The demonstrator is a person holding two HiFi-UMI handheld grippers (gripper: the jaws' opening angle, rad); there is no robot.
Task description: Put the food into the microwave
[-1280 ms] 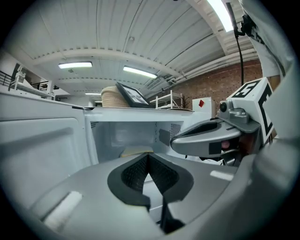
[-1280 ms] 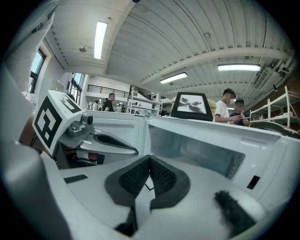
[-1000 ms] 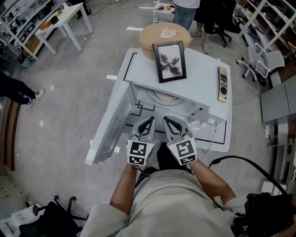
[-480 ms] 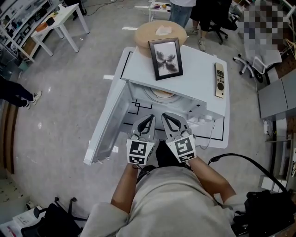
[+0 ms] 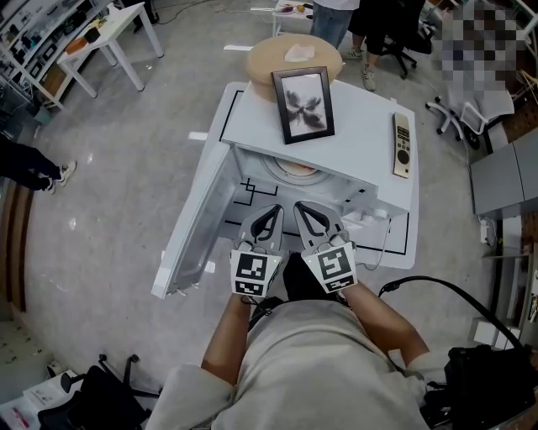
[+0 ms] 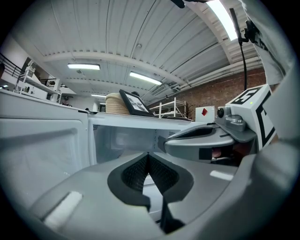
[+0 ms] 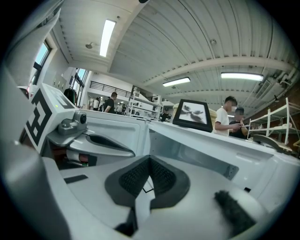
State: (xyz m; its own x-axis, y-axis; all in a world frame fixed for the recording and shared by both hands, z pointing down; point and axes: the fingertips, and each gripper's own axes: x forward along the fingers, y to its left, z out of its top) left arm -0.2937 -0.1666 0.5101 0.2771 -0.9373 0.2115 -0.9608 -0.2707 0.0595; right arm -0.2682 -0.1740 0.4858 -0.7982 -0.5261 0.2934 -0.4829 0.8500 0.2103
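The white microwave [image 5: 336, 134] stands on a white table with its door [image 5: 195, 227] swung open to the left. Inside, a round plate with pale food [image 5: 296, 174] shows just under the top's front edge. My left gripper [image 5: 271, 215] and right gripper [image 5: 306, 211] hover side by side in front of the opening, both pointing into it. Each is shut with nothing between its pads. In the left gripper view the left gripper [image 6: 149, 157] faces the bare cavity [image 6: 124, 138]. In the right gripper view the right gripper [image 7: 149, 161] faces the cavity's right wall [image 7: 206, 157].
A framed picture [image 5: 303, 105] and a remote control [image 5: 402, 145] lie on the microwave's top. A round beige stool [image 5: 294, 55] stands behind it. People stand at the back [image 5: 336, 21]. A white cable [image 5: 382, 243] runs along the table's right side.
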